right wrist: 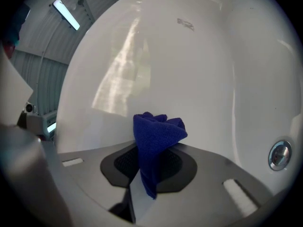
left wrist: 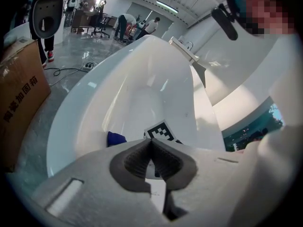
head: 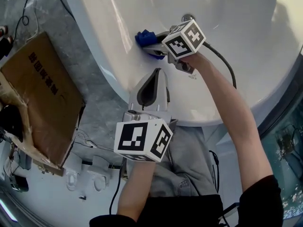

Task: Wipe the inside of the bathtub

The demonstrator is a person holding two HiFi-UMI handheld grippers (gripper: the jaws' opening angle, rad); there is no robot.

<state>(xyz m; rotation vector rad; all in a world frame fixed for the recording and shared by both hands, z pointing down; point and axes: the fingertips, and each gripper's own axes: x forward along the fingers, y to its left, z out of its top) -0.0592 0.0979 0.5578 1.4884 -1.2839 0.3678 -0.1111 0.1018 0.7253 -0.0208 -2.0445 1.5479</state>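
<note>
A white bathtub (head: pixel 118 18) fills the upper head view. My right gripper (head: pixel 152 45) reaches over its rim and is shut on a dark blue cloth (head: pixel 145 37), which presses against the tub's inner wall. In the right gripper view the blue cloth (right wrist: pixel 156 143) sticks up bunched from between the jaws of the right gripper (right wrist: pixel 150 167), with the white tub wall (right wrist: pixel 180 70) just beyond. My left gripper (head: pixel 151 85) hangs over the tub's near rim, shut and empty. The left gripper view shows the left gripper (left wrist: pixel 151 156) with pads together, and the cloth (left wrist: pixel 115 138) beyond inside the tub.
A brown cardboard box (head: pixel 40 93) stands on the grey floor left of the tub. Cables and white sockets (head: pixel 90 171) lie near it. A metal drain fitting (right wrist: pixel 279 154) sits low on the tub wall. People and office chairs (left wrist: pixel 128 25) are far off.
</note>
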